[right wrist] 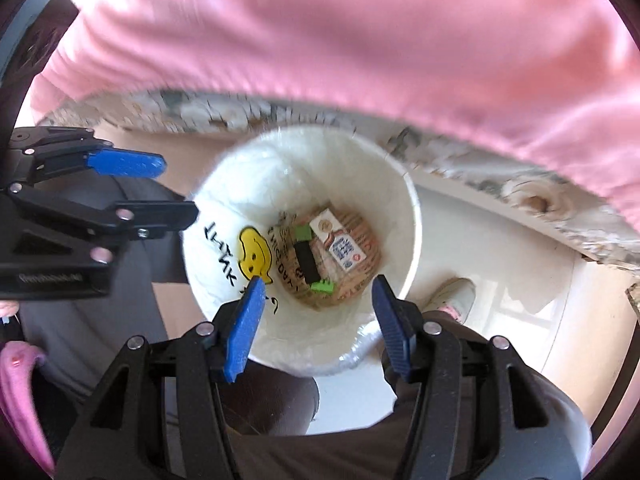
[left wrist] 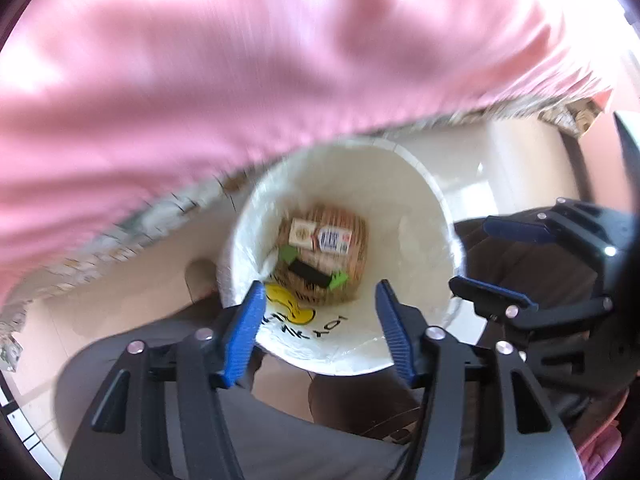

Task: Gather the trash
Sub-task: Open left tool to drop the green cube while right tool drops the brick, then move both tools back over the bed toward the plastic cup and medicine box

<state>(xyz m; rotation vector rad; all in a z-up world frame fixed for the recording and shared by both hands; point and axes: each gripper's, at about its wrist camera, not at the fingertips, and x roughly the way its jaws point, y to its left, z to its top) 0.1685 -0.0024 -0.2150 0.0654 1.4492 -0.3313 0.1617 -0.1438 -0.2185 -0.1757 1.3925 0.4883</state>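
Observation:
A white trash bin lined with a white bag with a yellow smiley stands on the floor below both grippers; it also shows in the right wrist view. At its bottom lie a small carton, a black piece with green ends and brown printed paper. The same carton and black piece show in the right wrist view. My left gripper is open and empty above the bin. My right gripper is open and empty above the bin too, and shows at right in the left view.
A pink cloth hangs over a table edge above the bin, also in the right wrist view. The person's grey trousers and a shoe are beside the bin on a pale tiled floor.

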